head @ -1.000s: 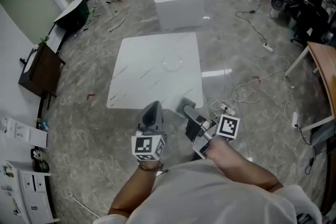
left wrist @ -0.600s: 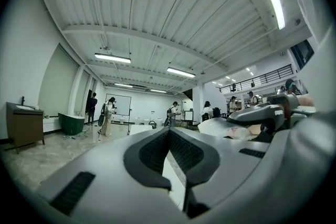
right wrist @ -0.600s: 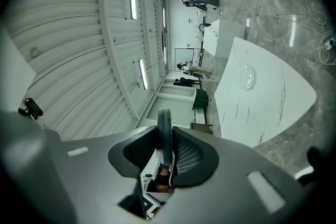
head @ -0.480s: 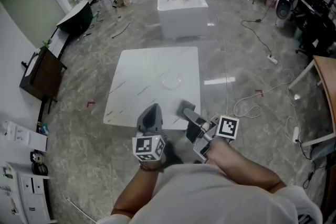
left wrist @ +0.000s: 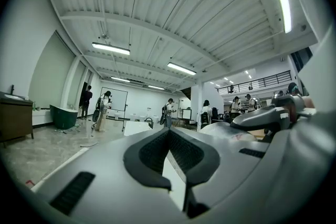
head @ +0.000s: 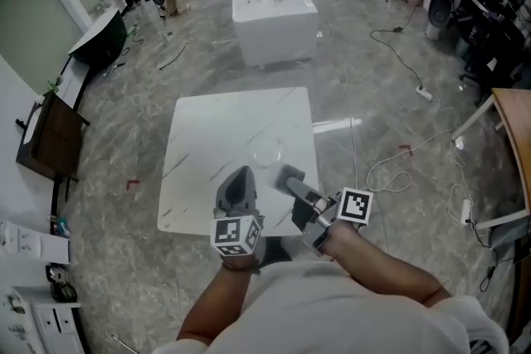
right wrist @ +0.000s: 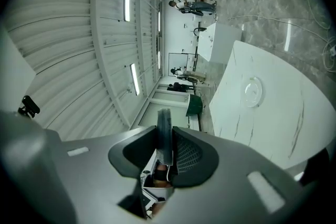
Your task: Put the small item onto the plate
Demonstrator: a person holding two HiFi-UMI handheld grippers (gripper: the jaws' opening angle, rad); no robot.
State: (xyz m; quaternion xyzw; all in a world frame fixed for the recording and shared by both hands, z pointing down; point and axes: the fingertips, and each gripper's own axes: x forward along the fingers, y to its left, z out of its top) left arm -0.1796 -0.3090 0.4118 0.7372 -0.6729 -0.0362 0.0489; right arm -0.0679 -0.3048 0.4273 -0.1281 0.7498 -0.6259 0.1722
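Observation:
A clear round plate (head: 267,152) lies on the white marble table (head: 207,137), a little right of its middle. Over the table's near edge, my right gripper (head: 288,175) is shut on a small thin grey disc (right wrist: 164,119) held edge-on. In the right gripper view, that gripper (right wrist: 166,138) points toward the plate (right wrist: 252,92) on the table (right wrist: 278,123), well short of it. Just left of it, my left gripper (head: 241,174) also hangs over the near edge. In its own view the left gripper (left wrist: 168,132) is shut with nothing in it and tilted up toward the ceiling.
A white tub-like block (head: 270,0) with a tap stands beyond the table. Cables (head: 390,170) trail on the floor at the right, near a wooden desk (head: 510,120). A dark cabinet (head: 46,137) stands at the left. People stand at the far back.
The table and plate have drawn closer. Both grippers now reach over its near edge instead of hanging before it. The right gripper still holds the disc.

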